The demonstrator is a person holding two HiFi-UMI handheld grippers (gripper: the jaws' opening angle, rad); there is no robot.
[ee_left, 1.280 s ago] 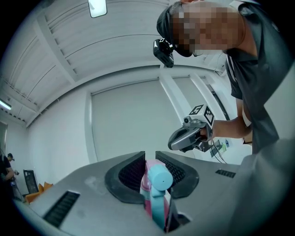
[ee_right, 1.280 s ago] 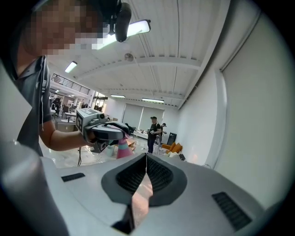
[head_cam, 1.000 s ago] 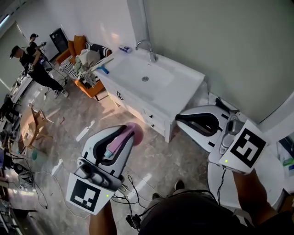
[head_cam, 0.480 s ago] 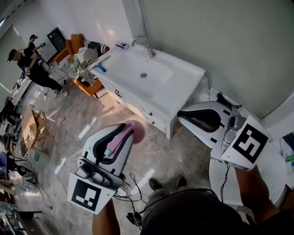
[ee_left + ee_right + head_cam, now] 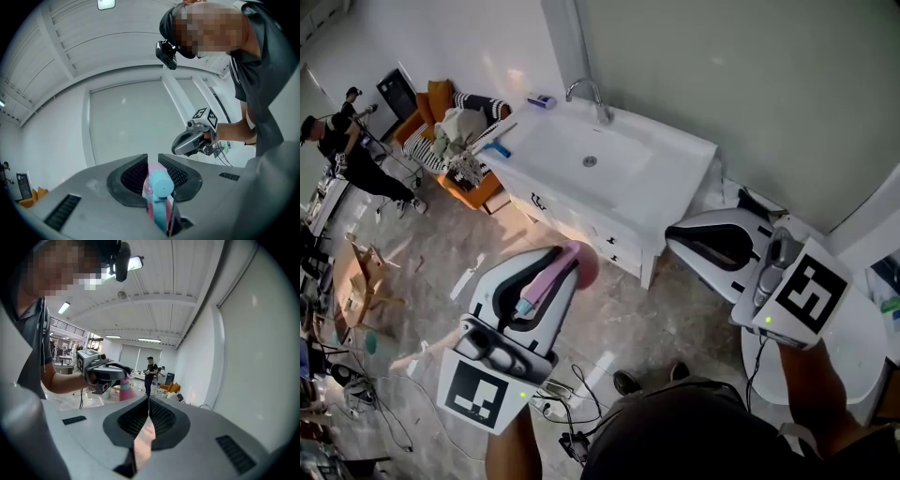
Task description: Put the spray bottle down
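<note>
The spray bottle is pink with a light blue head and lies along my left gripper, which is shut on it above the floor. In the left gripper view the blue head sits between the closed jaws of the left gripper. My right gripper hovers at the right, near the corner of the white vanity, shut with nothing in it. The right gripper view shows its jaws meeting at the tip of the right gripper, with the left gripper and the pink bottle beyond.
A white vanity with a sink and faucet stands ahead against the wall. A round white table is at the lower right. Cables lie on the marble floor. An orange sofa and a person are far left.
Both grippers keep almost the same place and state. The head view has shifted slightly, so the vanity sits a little further left in the picture.
</note>
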